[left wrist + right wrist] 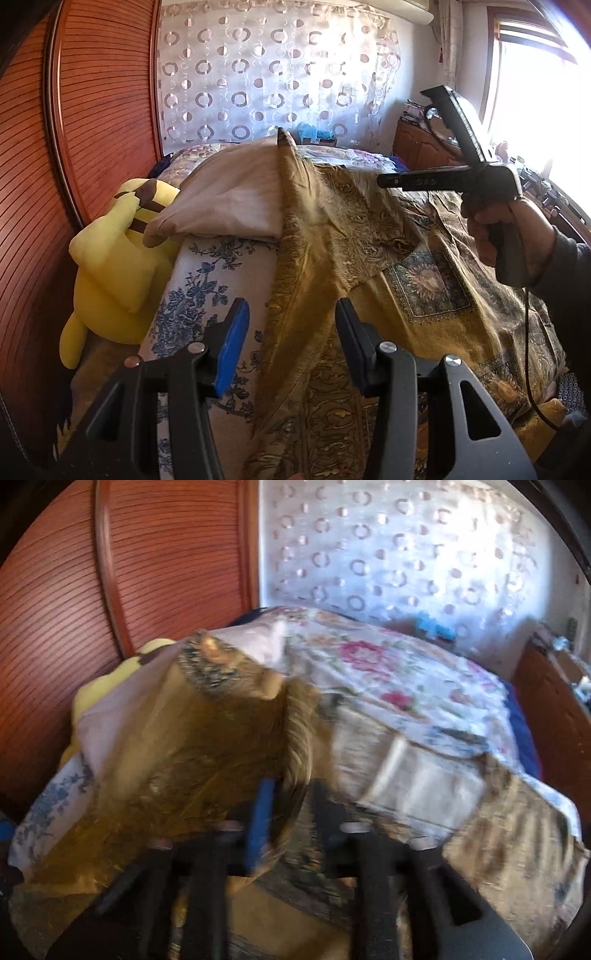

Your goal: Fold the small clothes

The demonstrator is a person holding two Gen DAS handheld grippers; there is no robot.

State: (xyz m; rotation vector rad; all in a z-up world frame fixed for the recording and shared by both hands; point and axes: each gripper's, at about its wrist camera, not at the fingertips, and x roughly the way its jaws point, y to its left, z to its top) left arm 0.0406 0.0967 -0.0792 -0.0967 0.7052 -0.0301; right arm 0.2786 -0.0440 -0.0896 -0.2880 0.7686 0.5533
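On the bed [207,266], spread over its near and right part, lies a gold patterned cloth [332,258] with paisley borders and a square sunflower panel. Its left edge runs in a raised fold from near the camera up to a peak at the far side, where a corner stands up against a pale pillow [229,199]. In the right wrist view the same cloth [192,746] is heavily blurred, and a fringe of pale threads shows along one lifted edge.

The left gripper [291,332] hangs low over that fold, jaws partly apart, a blue pad on the left finger and a black one on the right; the cloth passes beneath the gap, and the pads do not press on it. The right gripper [388,181] is held by a hand [491,229] in a dark sleeve above the right part of the cloth, pointing left; in that view its tips appear empty. Its own camera shows the fingers [262,812] parted, with cloth blurred around them, and I cannot tell whether they grip it.

Beneath the cloth is a blue floral sheet [192,295]. A yellow plush toy [118,266] leans at the bed's left side against a reddish slatted wooden door [92,110]. A circle-patterned curtain [273,74] hangs on the far side, and a bright window [535,103] is at the far right.
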